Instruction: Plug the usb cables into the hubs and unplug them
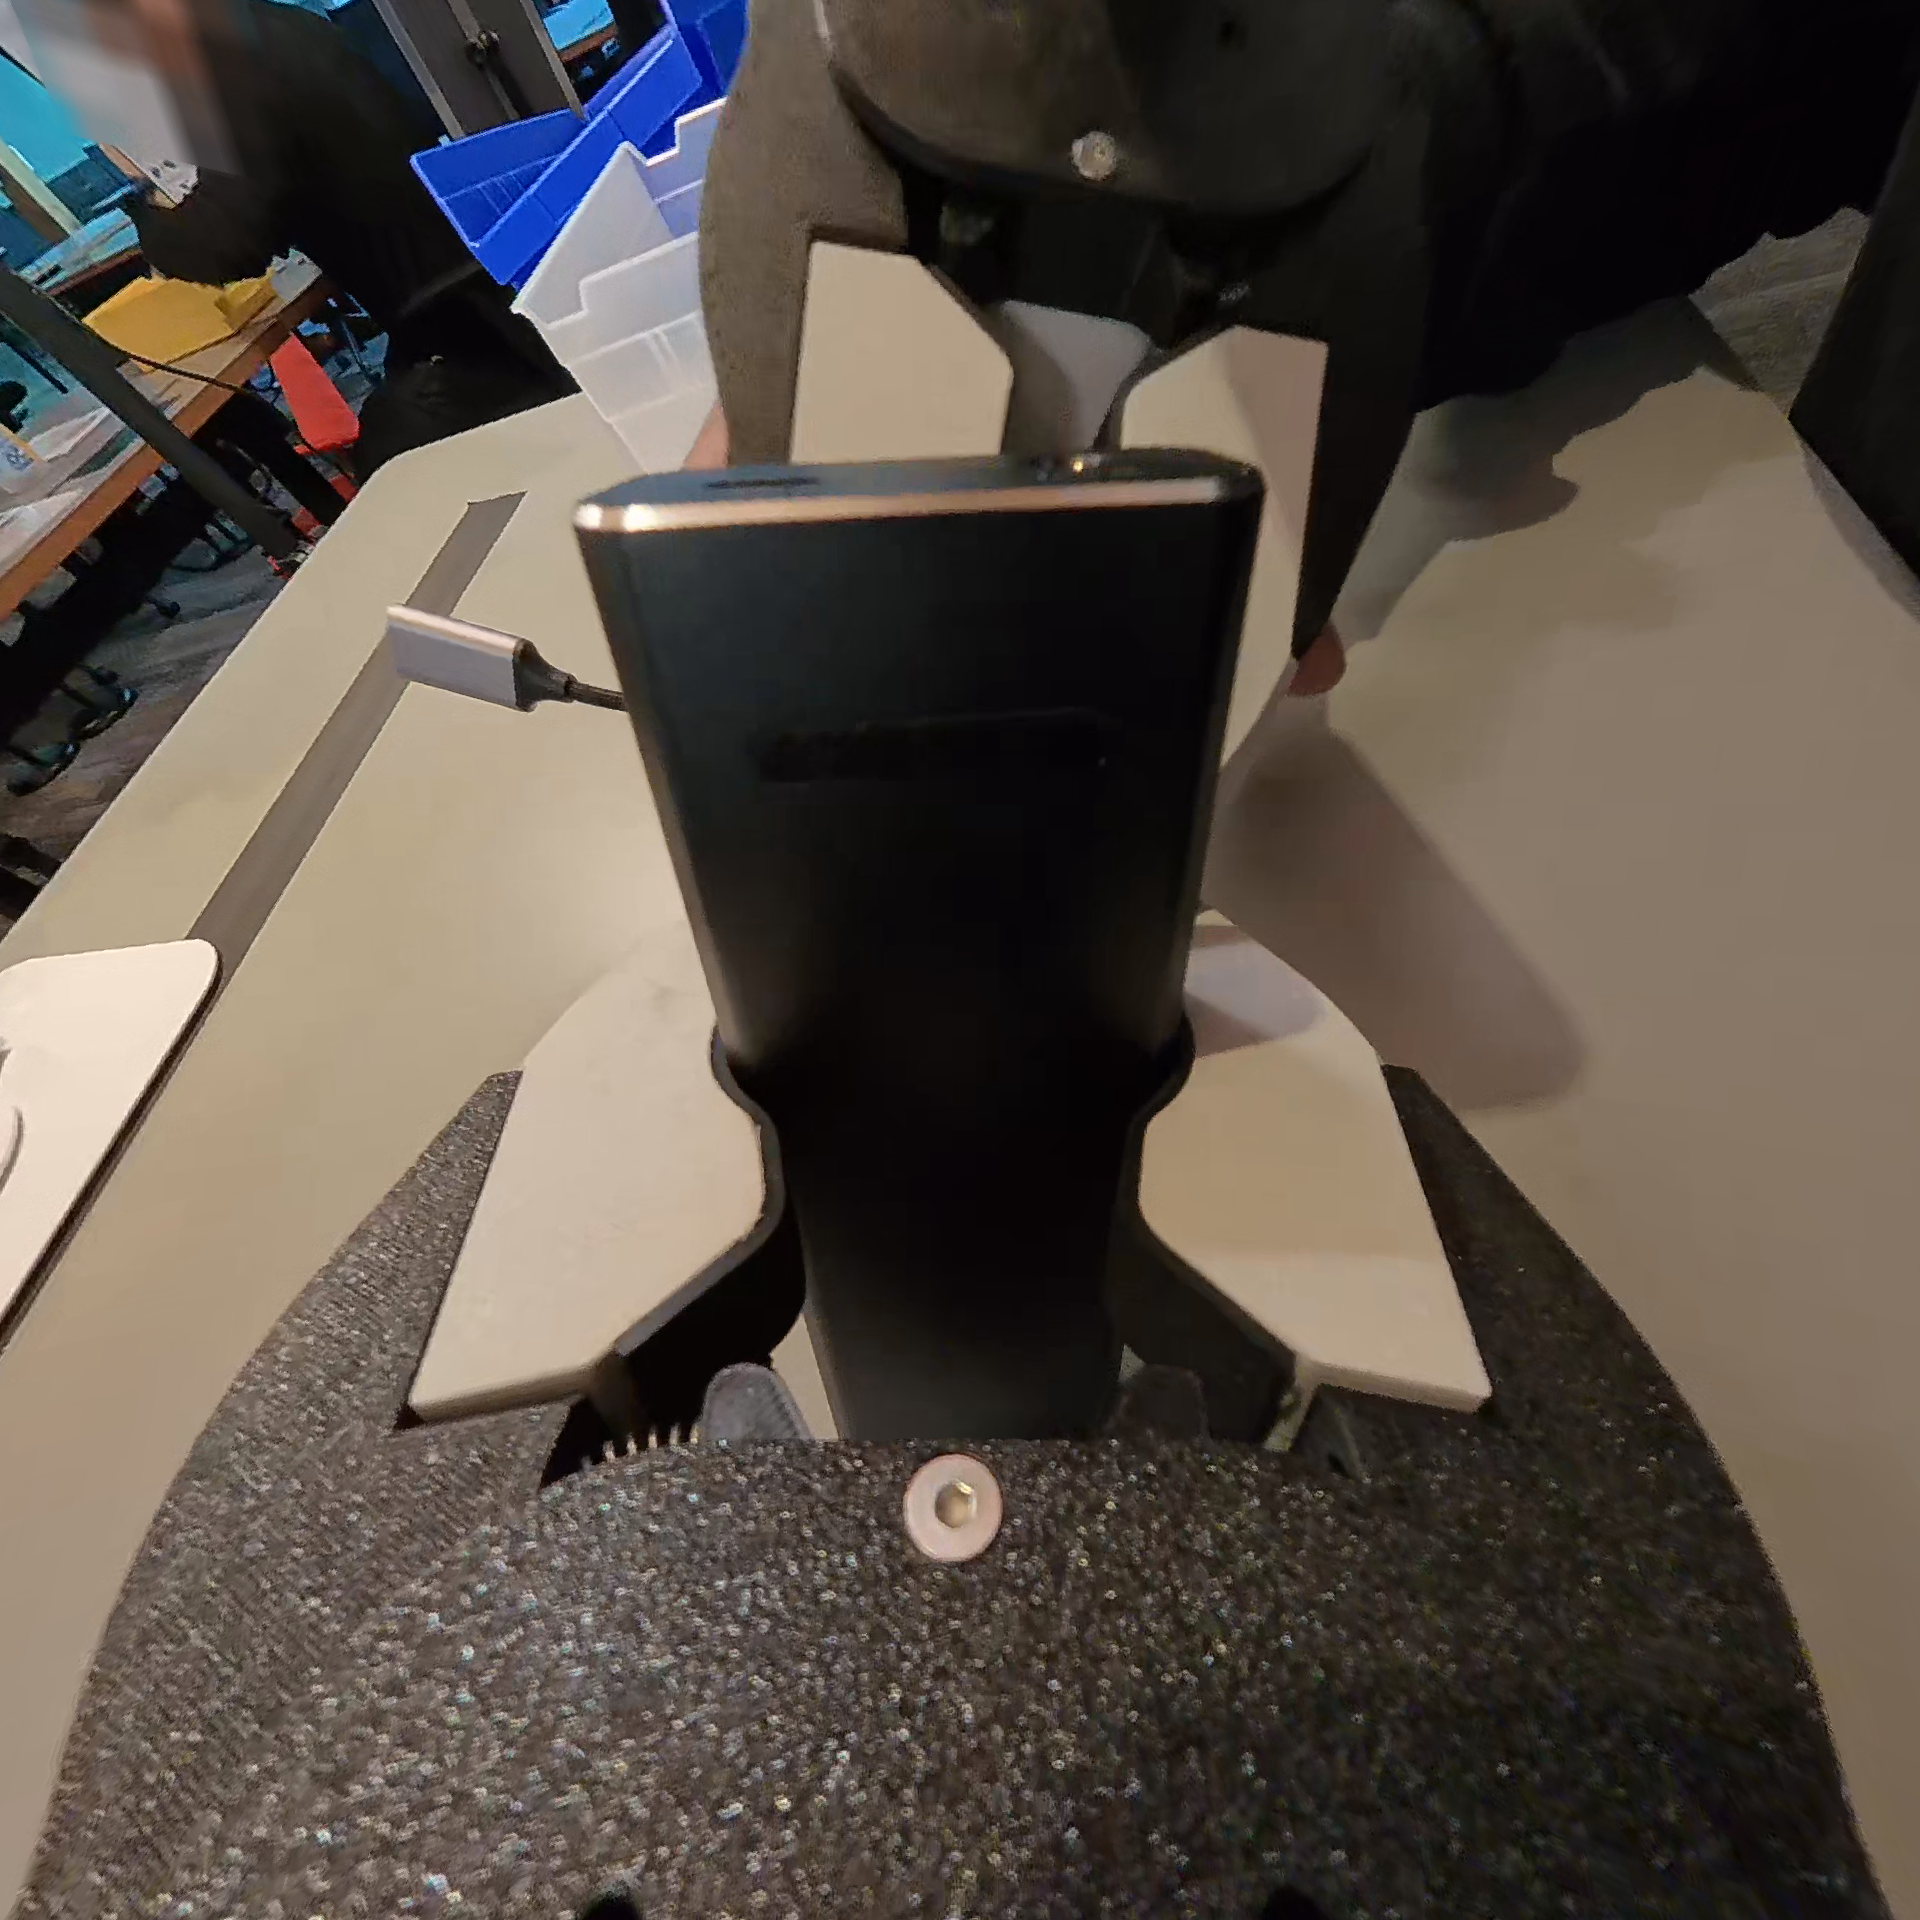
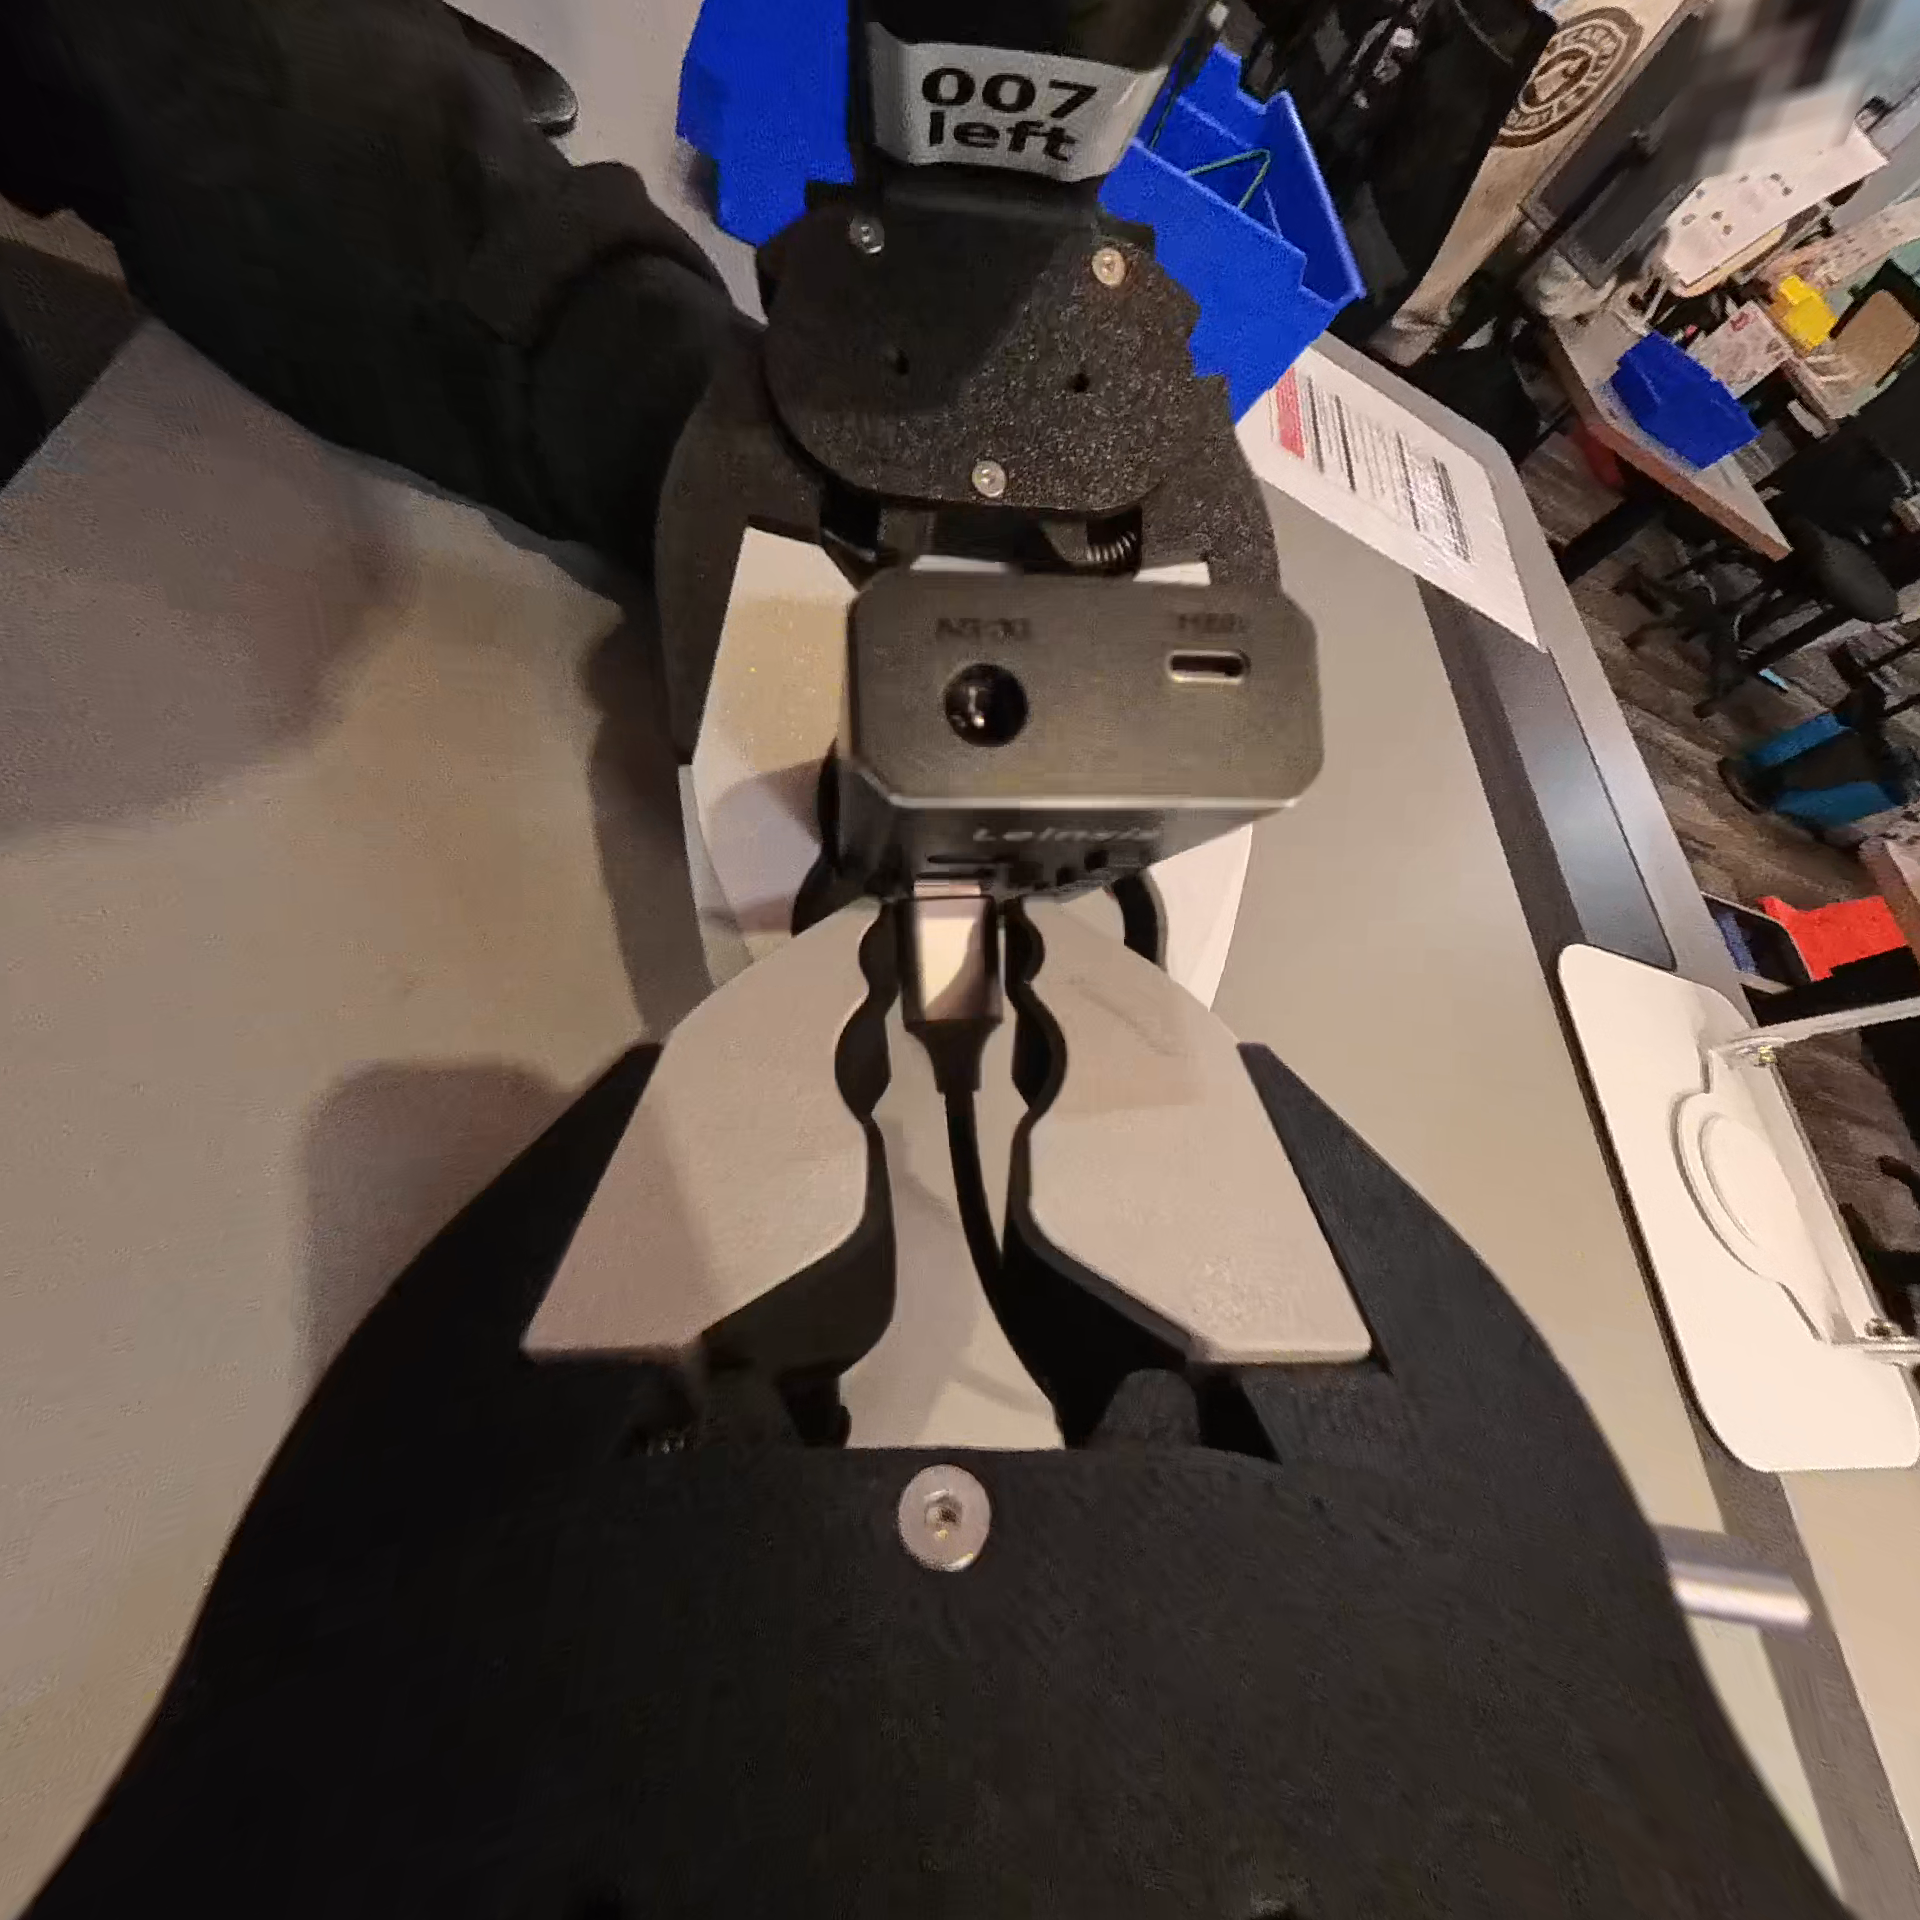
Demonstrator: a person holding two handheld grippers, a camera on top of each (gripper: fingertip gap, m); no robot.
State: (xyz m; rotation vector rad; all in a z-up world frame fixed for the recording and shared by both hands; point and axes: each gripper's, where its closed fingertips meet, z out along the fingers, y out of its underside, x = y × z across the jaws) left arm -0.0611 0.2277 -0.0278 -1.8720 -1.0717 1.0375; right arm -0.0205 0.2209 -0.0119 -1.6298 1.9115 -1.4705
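My left gripper (image 1: 951, 1049) is shut on a long dark hub (image 1: 935, 779) and holds it above the beige table (image 1: 1558, 831), its far end pointing away. In the right wrist view the hub (image 2: 1081, 717) shows its end face with a round socket and a small slot. My right gripper (image 2: 951, 925) is shut on a silver USB plug (image 2: 948, 966) whose tip meets a port on the hub's underside; its black cable (image 2: 966, 1143) runs back between the fingers. The right gripper also shows in the left wrist view (image 1: 1060, 353), behind the hub. A second silver plug (image 1: 457, 660) sticks out left of the hub.
A white pad (image 1: 94, 1060) lies at the table's left edge; it also shows in the right wrist view (image 2: 1704, 1195) with a clear holder on it. Blue bins (image 1: 582, 177) and a pale bin (image 1: 634, 312) stand behind. A printed sheet (image 2: 1392, 488) lies near a slot (image 1: 343, 727) in the table. Only a small space, under 4 cm, lies between the two pairs of fingers.
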